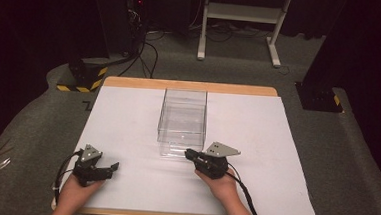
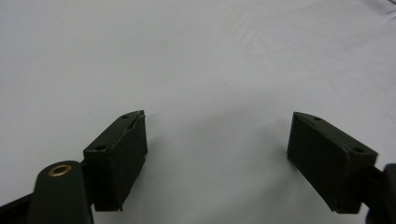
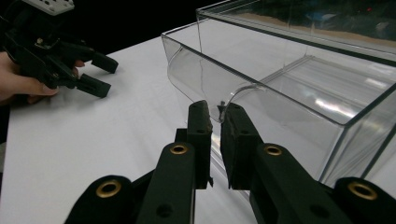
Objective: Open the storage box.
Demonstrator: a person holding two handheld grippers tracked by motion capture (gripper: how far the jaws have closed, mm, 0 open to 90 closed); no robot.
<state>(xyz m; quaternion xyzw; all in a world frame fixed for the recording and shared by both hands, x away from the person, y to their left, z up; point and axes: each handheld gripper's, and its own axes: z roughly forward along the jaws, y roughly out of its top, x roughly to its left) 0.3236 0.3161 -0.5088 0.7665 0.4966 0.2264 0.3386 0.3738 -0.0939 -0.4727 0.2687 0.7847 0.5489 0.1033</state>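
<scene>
Now your right gripper [image 3: 215,114] jaws seem clamped on the clear box [image 1: 182,121] wall; left gripper [image 2: 217,154] jaws wide over the surface [image 1: 127,118].

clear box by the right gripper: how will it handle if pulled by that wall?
The clear box looks rigid, thin-walled plastic, probably light. Its glossy wall may slip between the right gripper pads. Empty on the smooth white table, it should slide rather than tip.
</scene>
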